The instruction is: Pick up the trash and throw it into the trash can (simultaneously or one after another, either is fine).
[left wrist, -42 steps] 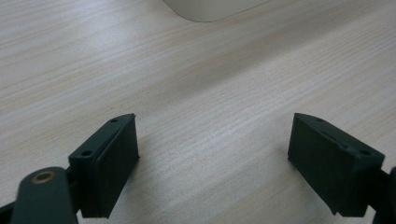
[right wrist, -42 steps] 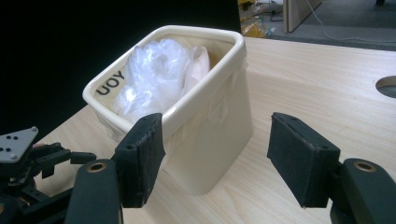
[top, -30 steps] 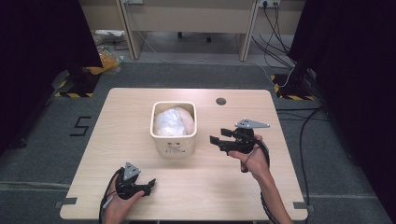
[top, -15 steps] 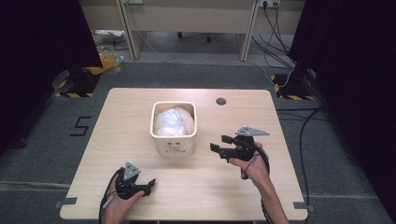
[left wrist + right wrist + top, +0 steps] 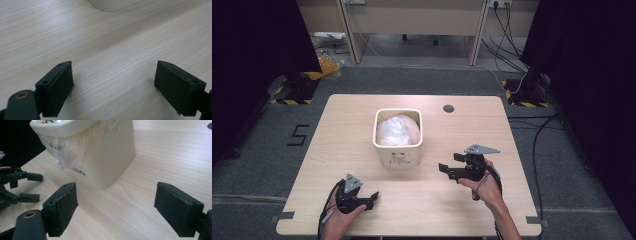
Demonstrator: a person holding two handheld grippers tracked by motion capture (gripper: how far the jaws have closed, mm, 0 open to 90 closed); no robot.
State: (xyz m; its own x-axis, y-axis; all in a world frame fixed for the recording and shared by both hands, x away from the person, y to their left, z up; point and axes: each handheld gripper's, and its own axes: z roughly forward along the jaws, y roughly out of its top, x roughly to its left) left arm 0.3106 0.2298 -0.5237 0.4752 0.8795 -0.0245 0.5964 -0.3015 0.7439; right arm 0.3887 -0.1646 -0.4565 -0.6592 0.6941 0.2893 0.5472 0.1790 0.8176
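- Bin: it stood upright near the middle of the table, a cream, square-mouthed tub with a thin clear plastic liner bunched inside and folded over its rim.
- Your right hand-held gripper sat low to the bin's right, jaws pointing at it; they had just been opening and stood wide with nothing between them, apart from the wall.
- Your left hand-held gripper rested near the table's front edge, jaws also spread and empty over bare wood.
- The bin looked stiff and light, its smooth walls probably slippery; the rolled rim seemed the surest place to pinch.
- The liner looked soft, crinkly and easily torn; you would do best taking the loose fold hanging below the rim, gently.
- Pulling on the liner alone could well tip or drag so light a bin.
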